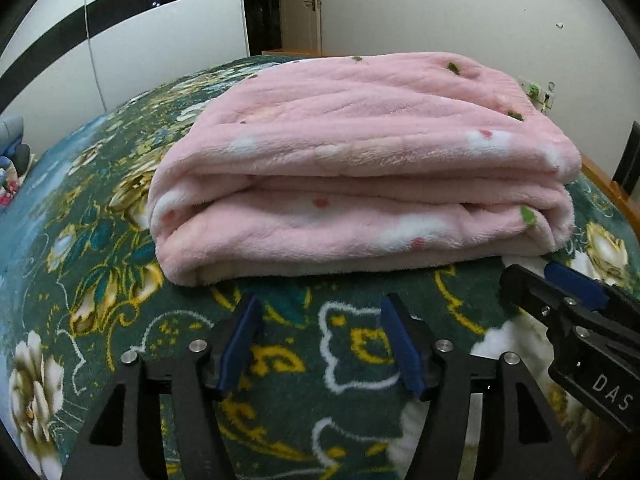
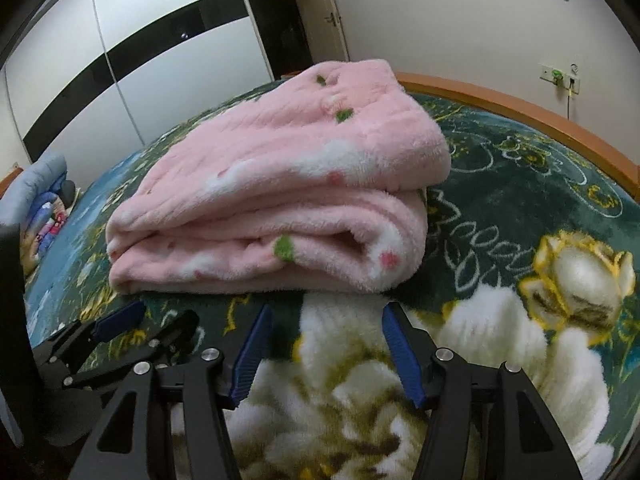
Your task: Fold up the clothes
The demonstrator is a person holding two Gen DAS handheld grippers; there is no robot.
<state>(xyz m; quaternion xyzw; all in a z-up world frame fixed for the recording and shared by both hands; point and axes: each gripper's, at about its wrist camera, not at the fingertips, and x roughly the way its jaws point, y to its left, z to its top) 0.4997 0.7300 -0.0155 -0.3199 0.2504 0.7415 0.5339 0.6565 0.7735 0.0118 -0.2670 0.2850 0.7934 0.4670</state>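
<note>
A pink fleece garment (image 1: 360, 168) with white, red and green spots lies folded in a thick stack on the bed; the right wrist view shows it (image 2: 280, 200) from its right end. My left gripper (image 1: 320, 308) hovers just short of the stack's near edge, open, with only the bedspread between its blue pads. My right gripper (image 2: 326, 316) stands open in the same way near the stack's right corner, nothing between its fingers. Each gripper shows in the other's view: the right one (image 1: 536, 280) at the right edge, the left one (image 2: 156, 322) at the lower left.
The bed is covered by a dark green floral bedspread (image 1: 100, 248) with large white and yellow flowers. A wooden bed frame edge (image 2: 520, 108) runs along the right. Bundled bedding (image 2: 44, 200) lies at the far left. A white and black wardrobe (image 2: 140, 60) stands behind.
</note>
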